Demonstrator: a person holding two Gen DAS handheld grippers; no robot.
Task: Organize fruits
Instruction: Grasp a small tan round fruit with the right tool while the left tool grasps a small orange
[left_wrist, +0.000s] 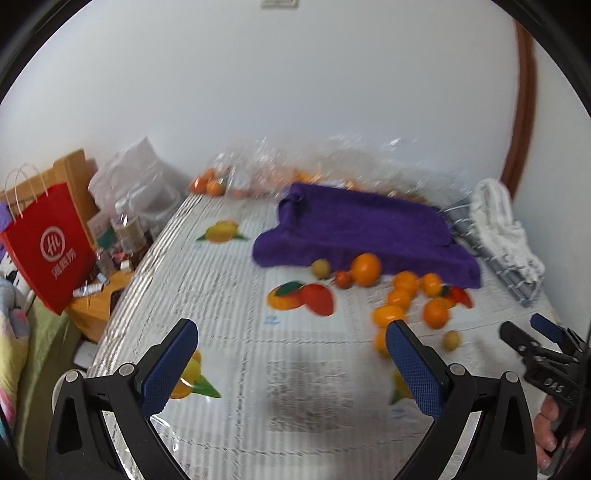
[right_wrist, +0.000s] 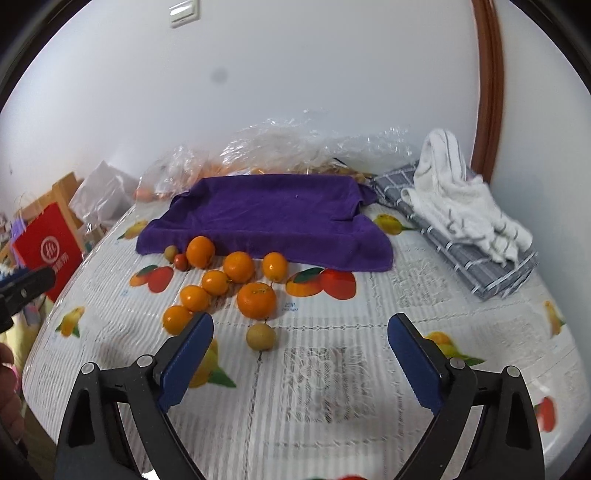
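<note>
1. A table (right_wrist: 332, 406) with a white cloth printed with fruit pictures fills both views; a plain white wall stands behind it.
2. The left gripper (left_wrist: 291, 354) hangs over the near part of the table with its two blue-padded fingers spread wide apart and nothing between them.
3. The right gripper (right_wrist: 301, 345) hangs over the table too, its blue pads wide apart and empty.
4. A small yellow-green fruit (right_wrist: 261, 336) lies on the cloth just ahead of the right gripper, nearer its left finger.
5. Behind it sits a cluster of oranges (right_wrist: 256, 300), loose on the cloth, some touching each other.
6. At the far left of the cluster lie a small red fruit (right_wrist: 181, 261) and another small yellow-green fruit (right_wrist: 170, 253), at the edge of a purple towel (right_wrist: 266, 218).
7. The purple towel is spread out behind the fruit, toward the wall.
8. Crumpled clear plastic bags (right_wrist: 295, 147) with more orange fruit in them lie behind the towel.
9. To the right, a white towel (right_wrist: 461, 206) is heaped on a folded grey checked cloth (right_wrist: 476, 262).
10. A red paper bag (left_wrist: 48, 247) stands beyond the table's left edge among clutter.
11. In the left view, the right gripper shows at the right edge with a hand (left_wrist: 550, 424) on its handle.
</note>
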